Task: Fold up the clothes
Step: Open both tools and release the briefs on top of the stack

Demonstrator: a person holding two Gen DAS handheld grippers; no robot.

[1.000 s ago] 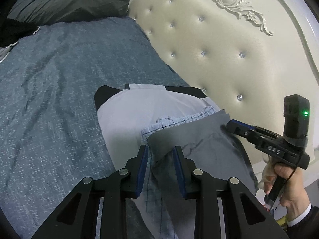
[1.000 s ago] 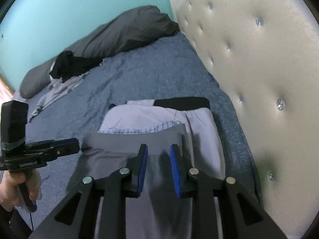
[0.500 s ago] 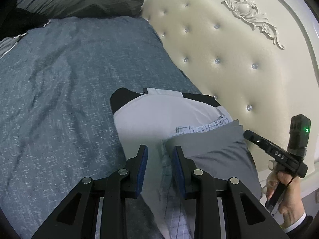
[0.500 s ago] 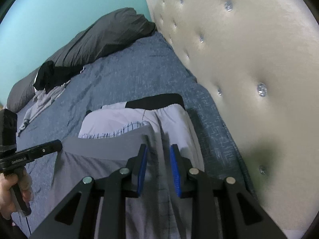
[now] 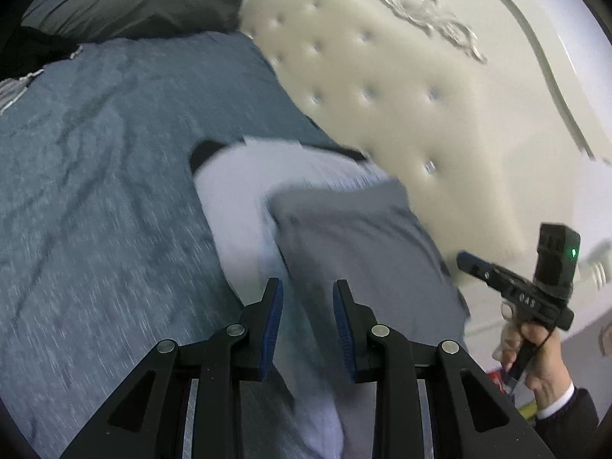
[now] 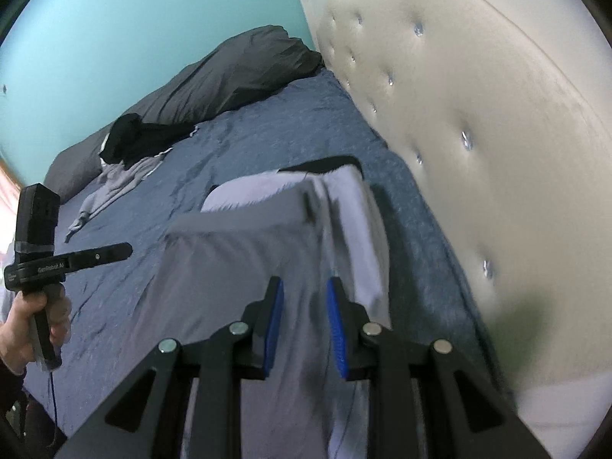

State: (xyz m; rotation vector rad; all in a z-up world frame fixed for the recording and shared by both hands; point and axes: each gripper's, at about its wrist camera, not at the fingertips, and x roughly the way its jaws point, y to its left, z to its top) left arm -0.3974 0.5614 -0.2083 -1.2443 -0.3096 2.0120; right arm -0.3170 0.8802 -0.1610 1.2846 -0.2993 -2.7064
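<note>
A folded grey garment [image 5: 355, 237] lies on top of a pale lavender garment [image 5: 233, 191] with a black waistband, at the bed's edge beside the headboard. My left gripper [image 5: 307, 287] hovers open over the grey garment's near left part, with nothing between its fingers. My right gripper [image 6: 305, 283] is open above the right side of the grey garment [image 6: 237, 260], where the pale garment [image 6: 248, 195] shows beyond it. Each gripper appears in the other's view, the left gripper [image 6: 114, 252] and the right gripper [image 5: 470, 262], each held off to the side by a hand. Both views are motion-blurred.
The blue bedspread [image 5: 95, 191] stretches to the left. A tufted cream headboard [image 6: 478, 134] rises close on the right. Dark pillows [image 6: 237, 72] sit at the far end, with a black garment [image 6: 130, 141] and a light grey one [image 6: 114, 187] near them.
The grey garment left the left gripper's fingers and now lies flat on the pale stack. Both grippers have drawn back and apart from it.
</note>
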